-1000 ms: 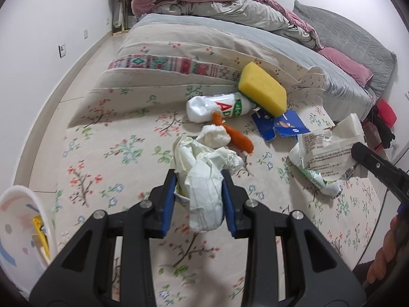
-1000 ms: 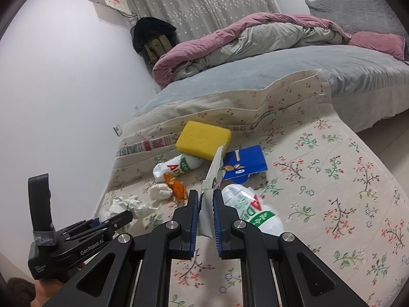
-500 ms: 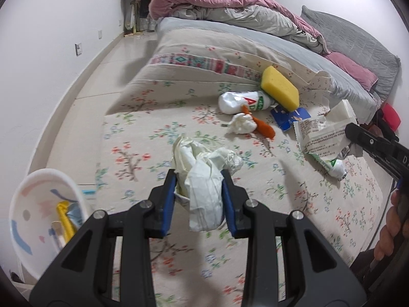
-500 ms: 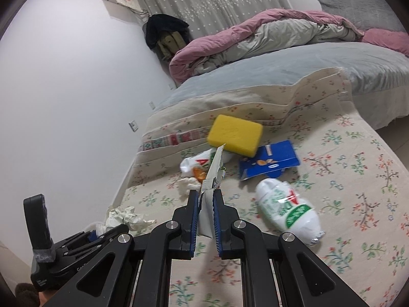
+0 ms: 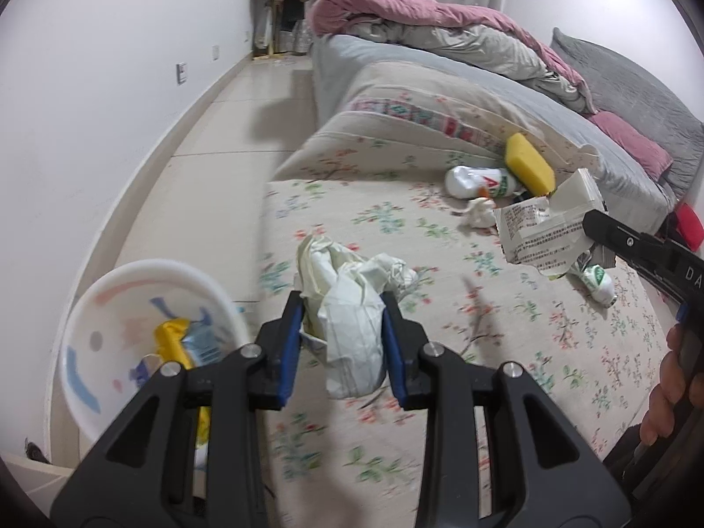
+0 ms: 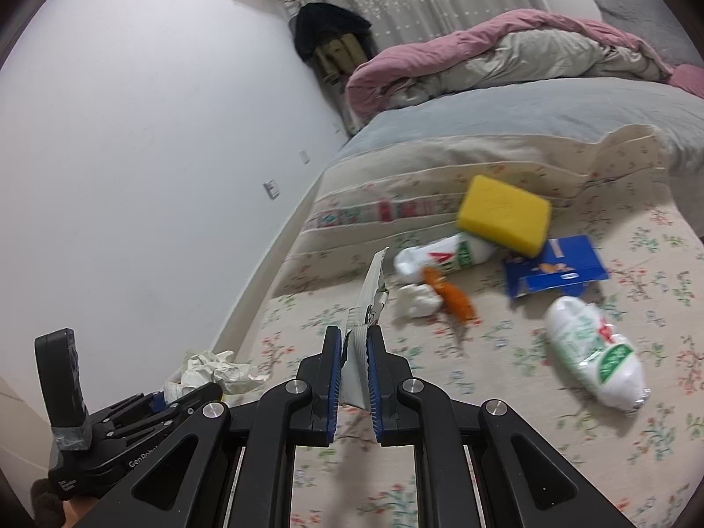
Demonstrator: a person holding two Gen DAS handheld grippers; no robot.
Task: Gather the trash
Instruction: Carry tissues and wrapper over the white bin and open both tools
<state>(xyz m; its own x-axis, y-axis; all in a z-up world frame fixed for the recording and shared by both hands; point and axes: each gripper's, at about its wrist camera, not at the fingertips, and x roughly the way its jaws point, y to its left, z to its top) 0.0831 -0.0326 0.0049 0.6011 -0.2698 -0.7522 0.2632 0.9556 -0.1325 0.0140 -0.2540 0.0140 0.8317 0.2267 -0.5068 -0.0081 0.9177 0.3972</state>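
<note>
My left gripper (image 5: 343, 334) is shut on a crumpled white paper wad (image 5: 352, 308) and holds it above the floral cloth, just right of a white trash bin (image 5: 88, 330). The bin holds a yellow wrapper and other scraps. My right gripper (image 6: 354, 352) is shut on a flat printed paper wrapper (image 6: 367, 295); this wrapper also shows in the left wrist view (image 5: 541, 237). The left gripper and its wad also show in the right wrist view (image 6: 211, 369).
On the floral cloth (image 6: 506, 462) lie a yellow sponge (image 6: 504, 215), two white plastic bottles (image 6: 592, 352) (image 6: 440, 257), a blue carton (image 6: 554, 266), an orange wrapper (image 6: 453, 292) and a white tissue (image 6: 416, 301). A bed (image 5: 440, 70) stands behind. White wall at left.
Both grippers have swung left with their loads. The white bin has come closer in the left wrist view, and the litter pile has shifted right and farther away.
</note>
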